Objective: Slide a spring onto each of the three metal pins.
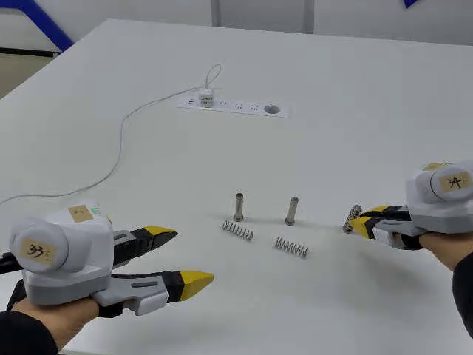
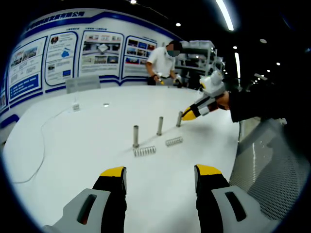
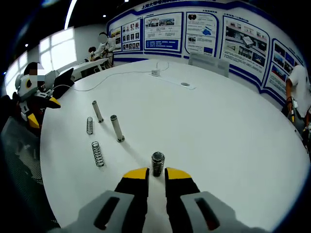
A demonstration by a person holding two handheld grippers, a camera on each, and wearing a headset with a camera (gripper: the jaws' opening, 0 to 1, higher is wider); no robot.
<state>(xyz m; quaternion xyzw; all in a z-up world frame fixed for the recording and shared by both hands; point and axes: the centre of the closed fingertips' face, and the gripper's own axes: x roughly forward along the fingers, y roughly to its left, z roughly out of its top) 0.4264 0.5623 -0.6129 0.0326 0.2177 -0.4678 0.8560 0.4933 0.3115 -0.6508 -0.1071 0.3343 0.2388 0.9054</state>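
Springs lay in two places. The left spring and the right spring rested flat on the white table, each just in front of a bare upright pin, the left pin and the middle pin. A third spring sat round the third pin, to the right of the others. The right gripper had its jaws closed narrowly on that third spring. The left gripper hovered well apart at the near left, jaws spread wide and empty. A power strip lay farther back.
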